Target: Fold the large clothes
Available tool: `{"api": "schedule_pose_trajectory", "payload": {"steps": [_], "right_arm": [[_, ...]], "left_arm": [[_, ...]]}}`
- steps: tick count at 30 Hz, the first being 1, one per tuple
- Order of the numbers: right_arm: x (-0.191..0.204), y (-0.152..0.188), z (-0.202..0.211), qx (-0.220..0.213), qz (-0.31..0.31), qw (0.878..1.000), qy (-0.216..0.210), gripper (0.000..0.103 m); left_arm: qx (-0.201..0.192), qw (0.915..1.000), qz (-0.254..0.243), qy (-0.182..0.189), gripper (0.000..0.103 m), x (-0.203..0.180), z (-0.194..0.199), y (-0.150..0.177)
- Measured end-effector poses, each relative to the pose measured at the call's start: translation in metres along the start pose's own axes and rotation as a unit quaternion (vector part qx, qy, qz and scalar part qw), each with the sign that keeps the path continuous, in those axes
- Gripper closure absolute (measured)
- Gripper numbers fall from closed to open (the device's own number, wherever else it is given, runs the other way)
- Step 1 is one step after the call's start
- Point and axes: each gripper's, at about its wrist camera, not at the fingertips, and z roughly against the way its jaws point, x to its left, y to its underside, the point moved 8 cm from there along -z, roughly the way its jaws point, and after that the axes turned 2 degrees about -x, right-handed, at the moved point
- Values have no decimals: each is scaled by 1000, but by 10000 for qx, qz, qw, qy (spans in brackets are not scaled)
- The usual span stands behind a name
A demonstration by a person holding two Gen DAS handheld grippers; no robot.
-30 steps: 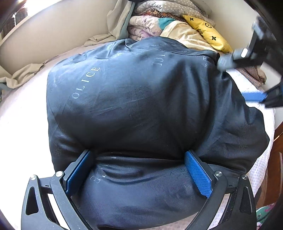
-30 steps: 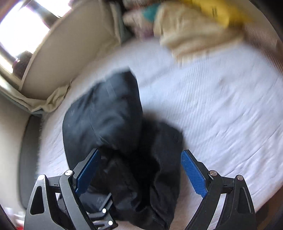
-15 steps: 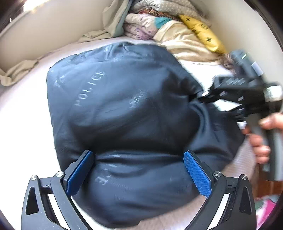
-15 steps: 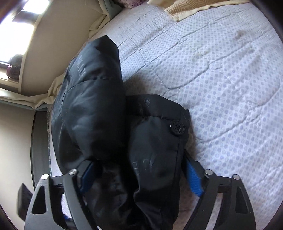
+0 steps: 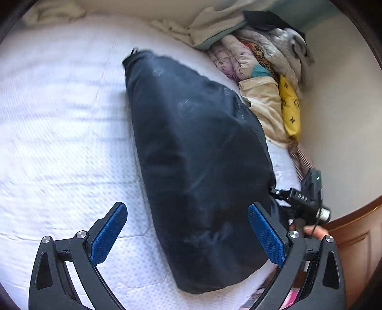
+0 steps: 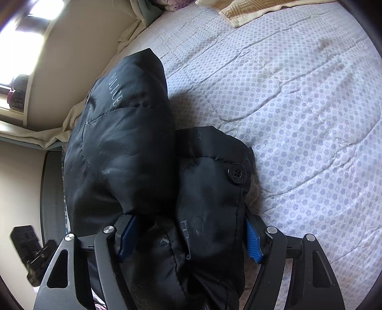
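A dark padded jacket (image 5: 198, 152) with "POLICE" lettering lies bunched on the white quilted bed (image 5: 59, 133). My left gripper (image 5: 186, 206) hovers open above its near end; the jacket sits close to the right finger, and neither pad grips it. In the right wrist view the jacket (image 6: 124, 147) is doubled over, with a black button (image 6: 237, 175) on the lower fold. My right gripper (image 6: 188, 226) is closing, and both blue pads press on that thick bundle. The right tool's black body (image 5: 308, 202) and a person's fingers (image 5: 315, 232) show beside the jacket.
A pile of folded bedding (image 5: 253, 62) and a yellow pillow (image 5: 290, 107) sit against the cream wall. A wooden bed frame (image 5: 353, 238) curves at the right. A beige blanket (image 6: 248, 12) lies at the bed's far end. A black object (image 6: 26, 240) stands beyond the bed's edge.
The left gripper swung left and rolled, so the jacket now sits toward its right finger with bare bed at left. The right gripper dropped onto the folded bundle and its jaws narrowed around it.
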Motion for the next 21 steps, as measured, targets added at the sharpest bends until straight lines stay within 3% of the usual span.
{"api": "schedule_pose_trajectory", "payload": {"steps": [5,11,21], "right_arm": [[-2,-1,-4,8,-9,10000,-32,31],[-3,-2,-5,26,6,10000,-69,30],[-3,-7,-9,36,15,10000,-86,29]], "left_arm": [[11,9959,685,587,1,12,-16,1],[104,9892,1177,872,1,18,-47,-8],[180,9793,1357,1492,1,19,-71,0]]}}
